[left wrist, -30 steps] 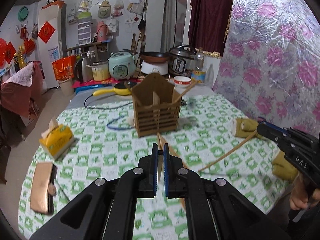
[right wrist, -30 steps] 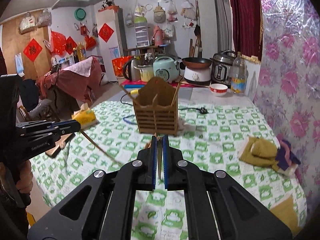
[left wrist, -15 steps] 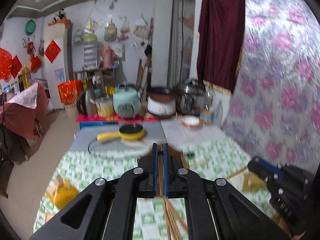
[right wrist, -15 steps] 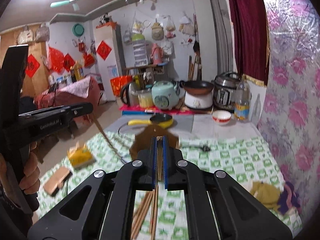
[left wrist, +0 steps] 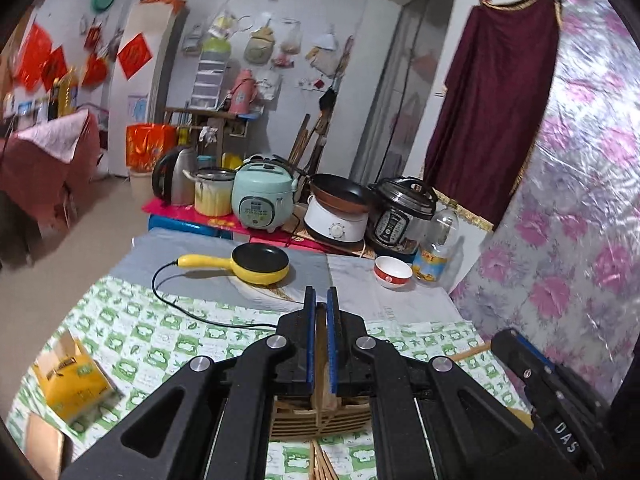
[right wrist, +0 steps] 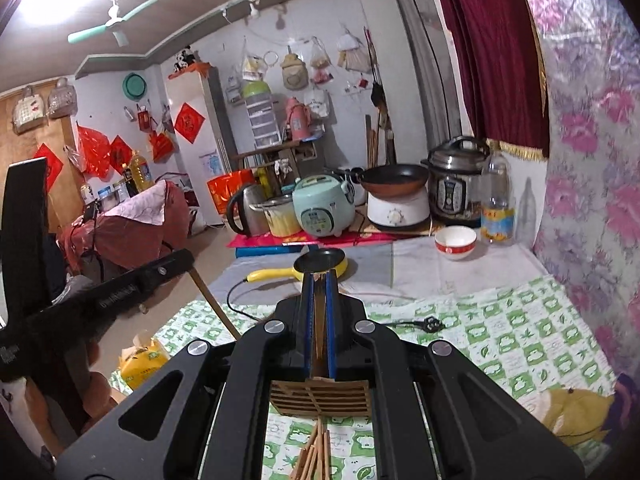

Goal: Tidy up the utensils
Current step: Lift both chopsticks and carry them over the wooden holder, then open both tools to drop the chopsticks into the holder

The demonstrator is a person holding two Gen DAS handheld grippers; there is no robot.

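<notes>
Blue-padded fingers (left wrist: 308,344) of the left gripper (left wrist: 320,344) stand narrow, nearly together, clamped on a thin wooden chopstick (left wrist: 321,354) that runs between the pads. In the right wrist view the left gripper (right wrist: 120,292) appears at the left edge with the chopstick (right wrist: 214,308) slanting down from its tip.

The right gripper (right wrist: 319,320) is in the same condition: fingers (right wrist: 306,320) narrow, pads pressed on a second wooden chopstick (right wrist: 319,322).

A slatted wooden utensil holder (right wrist: 319,398) stands on the checked green-and-white surface (right wrist: 500,336), directly below both grippers. Loose chopsticks (right wrist: 314,458) lie on the surface just in front of the holder. Whether either held chopstick touches the holder cannot be determined.
</notes>
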